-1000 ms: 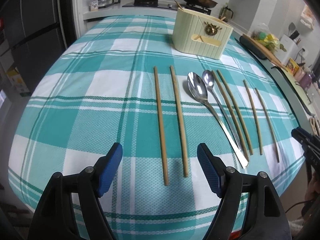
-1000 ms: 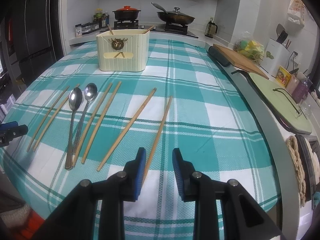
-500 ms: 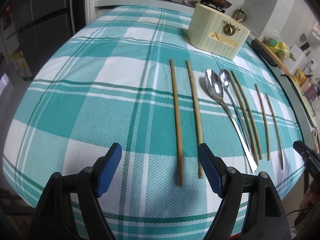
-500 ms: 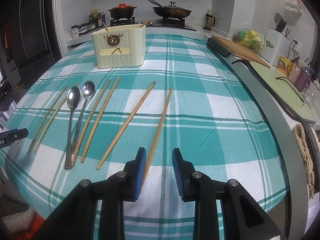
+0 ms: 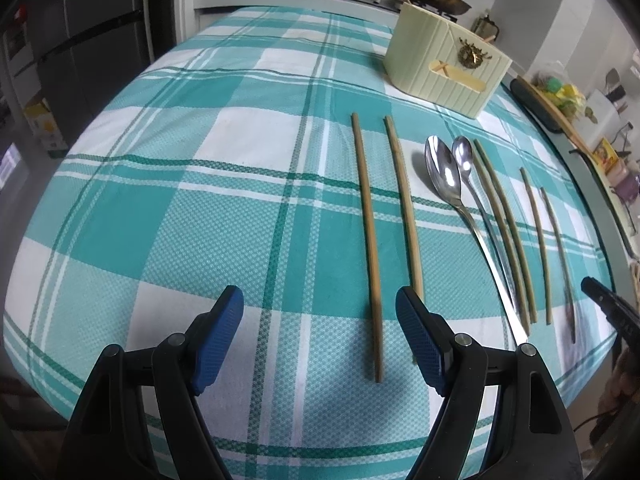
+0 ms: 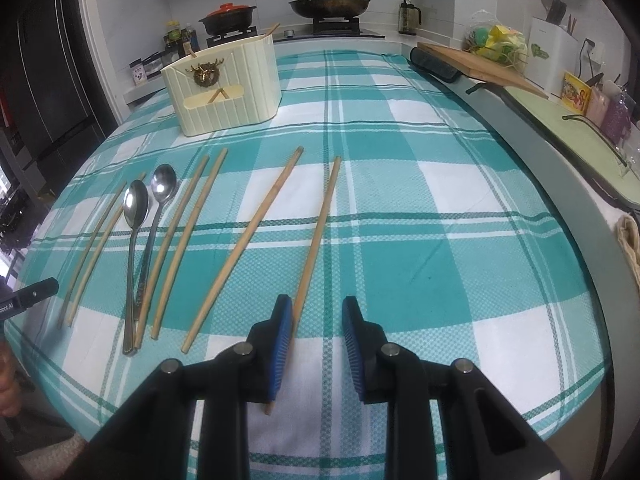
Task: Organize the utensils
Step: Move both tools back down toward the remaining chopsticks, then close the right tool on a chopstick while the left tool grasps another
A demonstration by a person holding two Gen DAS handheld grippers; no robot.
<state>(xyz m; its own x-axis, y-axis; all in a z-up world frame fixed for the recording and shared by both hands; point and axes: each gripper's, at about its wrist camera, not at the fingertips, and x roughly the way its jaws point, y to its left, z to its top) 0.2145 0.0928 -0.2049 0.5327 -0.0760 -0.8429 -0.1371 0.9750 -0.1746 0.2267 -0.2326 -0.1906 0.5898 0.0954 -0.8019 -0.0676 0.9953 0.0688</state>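
Note:
Several wooden chopsticks and two metal spoons [image 5: 444, 174] lie side by side on the teal checked tablecloth [image 5: 200, 184]. A cream utensil holder [image 5: 444, 68] stands at the back; it also shows in the right wrist view [image 6: 224, 84]. My left gripper [image 5: 320, 332] is open and empty, low over the near ends of the leftmost chopstick pair [image 5: 370, 240]. My right gripper [image 6: 316, 340] is open and empty; the rightmost chopstick [image 6: 316, 240] runs beside its left finger. The spoons [image 6: 146, 208] lie to its left.
A cutting board [image 6: 480, 60] and a green tray [image 6: 568, 136] lie on the counter at the right. A stove with a red-lidded pot [image 6: 228, 16] and a pan [image 6: 332, 2] is behind the table. A dark fridge [image 5: 80, 40] stands at the left.
My left gripper has shifted left and nearer the table edge, so the chopsticks sit further right in its view. My right gripper has moved slightly forward over the rightmost chopstick. Both stayed open.

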